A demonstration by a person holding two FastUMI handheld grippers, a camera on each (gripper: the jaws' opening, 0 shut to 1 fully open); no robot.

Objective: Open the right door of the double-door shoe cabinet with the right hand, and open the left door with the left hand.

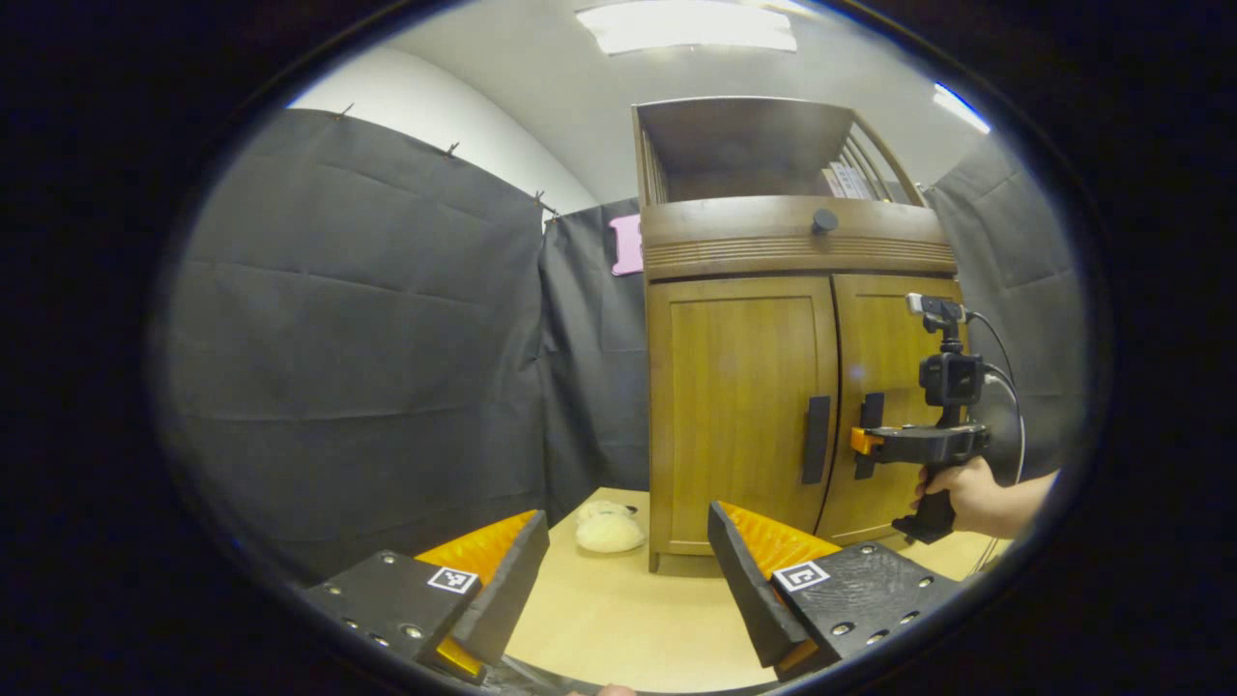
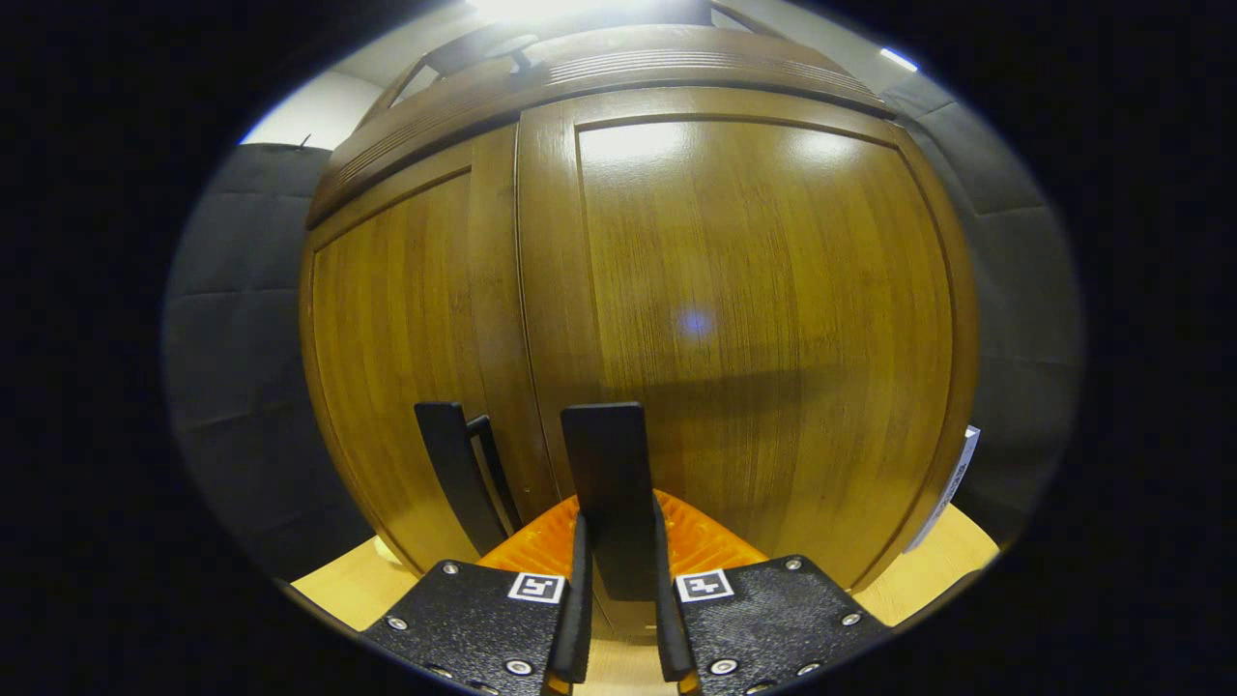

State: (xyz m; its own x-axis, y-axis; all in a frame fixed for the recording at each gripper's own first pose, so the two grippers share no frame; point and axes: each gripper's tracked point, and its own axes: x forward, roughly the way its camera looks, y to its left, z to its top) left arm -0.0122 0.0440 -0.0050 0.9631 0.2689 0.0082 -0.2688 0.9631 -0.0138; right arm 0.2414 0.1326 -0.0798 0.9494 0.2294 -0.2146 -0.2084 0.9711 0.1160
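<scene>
Wooden shoe cabinet, doors closed

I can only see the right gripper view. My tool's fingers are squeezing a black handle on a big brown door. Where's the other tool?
Observer: The left tool is open, well back from the shoe cabinet, above the table.
Operator: Is anything on the table?
Observer: A pale fluffy thing lies by the cabinet's left-door side.
Operator: Who holds my tool?
Observer: A hand grips the right tool, at the right door handle.
</scene>
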